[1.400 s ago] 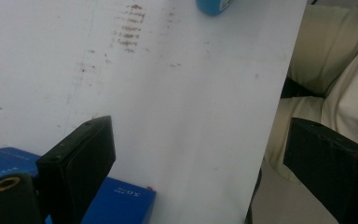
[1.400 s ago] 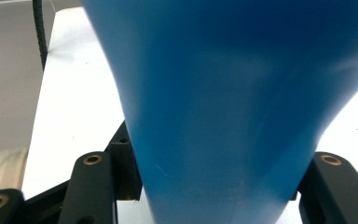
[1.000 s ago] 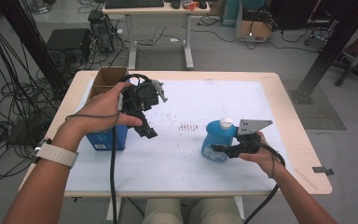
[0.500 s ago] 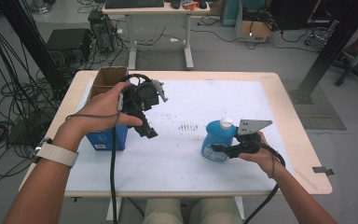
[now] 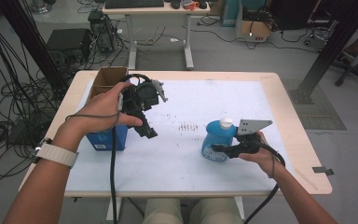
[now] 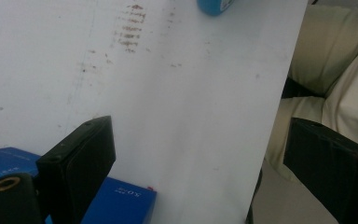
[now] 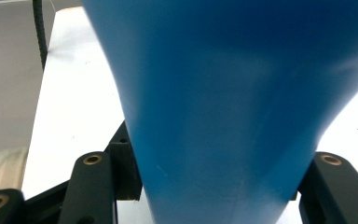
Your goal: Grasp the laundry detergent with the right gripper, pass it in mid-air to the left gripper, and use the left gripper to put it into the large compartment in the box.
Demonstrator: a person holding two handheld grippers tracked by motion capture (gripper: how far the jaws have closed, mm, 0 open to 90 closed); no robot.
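Cardboard box point(image 5: 106, 77) at table's point(image 5: 289, 116) far left, contents hidden. Blue bottle point(image 5: 216, 142) (white cap) upright right of centre, clamped between right gripper point(image 5: 223, 150) jaws. Left gripper point(image 5: 144, 128) spread wide, empty, above blue carton point(image 5: 103, 139).

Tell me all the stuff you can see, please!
bottle: one, blue with a white cap, right part of the table, standing between the right gripper's fingers.
box: one, blue, left edge of the table, under the left hand.
carton: one, brown, open top, behind the blue box.
table: one, white top with a wooden rim.
desk: one, far across the room.
left gripper: one, black, raised above the table, fingers apart, holding nothing.
right gripper: one, black, fingers on both sides of the bottle.
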